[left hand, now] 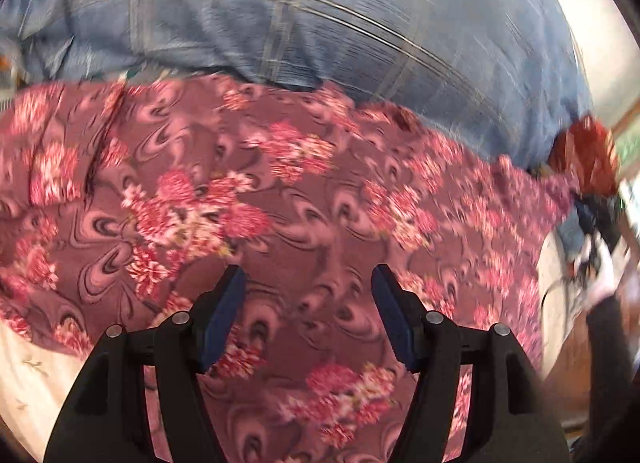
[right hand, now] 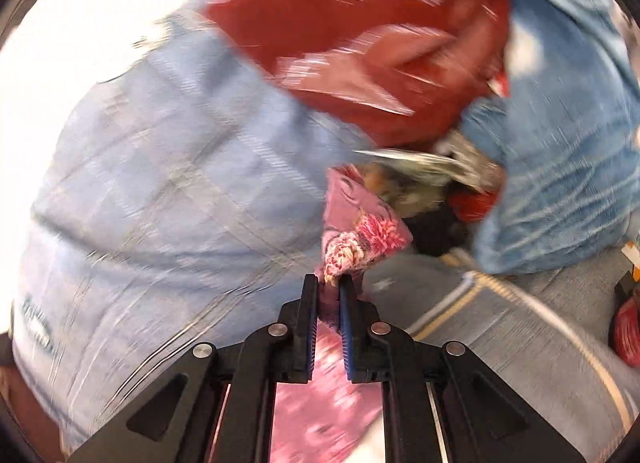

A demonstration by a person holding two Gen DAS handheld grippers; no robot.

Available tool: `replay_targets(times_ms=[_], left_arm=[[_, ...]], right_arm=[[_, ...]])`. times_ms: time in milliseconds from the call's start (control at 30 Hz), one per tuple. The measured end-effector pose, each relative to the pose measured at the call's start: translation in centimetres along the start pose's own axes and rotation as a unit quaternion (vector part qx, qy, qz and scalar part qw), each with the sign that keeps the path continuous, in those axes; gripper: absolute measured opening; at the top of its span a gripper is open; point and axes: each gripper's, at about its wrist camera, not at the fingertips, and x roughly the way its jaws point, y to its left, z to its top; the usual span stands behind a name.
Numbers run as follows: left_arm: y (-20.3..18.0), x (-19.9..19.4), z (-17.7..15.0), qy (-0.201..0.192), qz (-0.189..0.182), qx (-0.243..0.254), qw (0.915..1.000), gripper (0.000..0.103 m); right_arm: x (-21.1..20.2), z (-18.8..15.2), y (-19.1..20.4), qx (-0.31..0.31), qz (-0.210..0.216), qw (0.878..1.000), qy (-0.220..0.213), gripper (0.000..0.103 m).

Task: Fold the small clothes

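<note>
No text, label, brand, number or sign can be read in either view. The blue cloth [right hand: 168, 191] carries a small dark mark near its lower left edge in the right wrist view, but the blur makes it impossible to read.
</note>
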Motion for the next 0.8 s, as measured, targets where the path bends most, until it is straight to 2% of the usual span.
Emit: replay_targets(times_ms=[100,200,333,433,633,800], left_arm=[[1.5,-0.1,0.2,-0.009,-0.039,-0.032,0.9987,0.065],[1.6,-0.5,1.1,-0.003,-0.042,-0.031,0.9986,0.065],[2.7,-0.3,1.4,0.021,-0.059,-0.057,0.9964,0.065],[3.3,-0.7,1.5,0.029,-0.069,-0.070,0.9947,0.065],[5.0,-2.6,1.8,0.016,-0.102,-0.099,0.9898,0.065],[6.9,-3.8,2.3,0.004,-0.139,-0.133,0.9814,0.065]], right_arm=[[-1.7,-1.7,3.9,-0.029,0.022,0.999,0.010,0.010],[-2.8,-4.7,8.4,-0.056,0.056,0.997,0.028,0.010],[-1.6,-9.7,15.2,-0.074,0.107,0.989,0.067,0.010],[-0.6,-14.2,19.9,-0.091,0.146,0.979,0.105,0.010],[1.2,-24.2,29.6,-0.136,0.211,0.949,0.189,0.010],[1.6,-32.6,35.0,-0.170,0.244,0.919,0.259,0.012]])
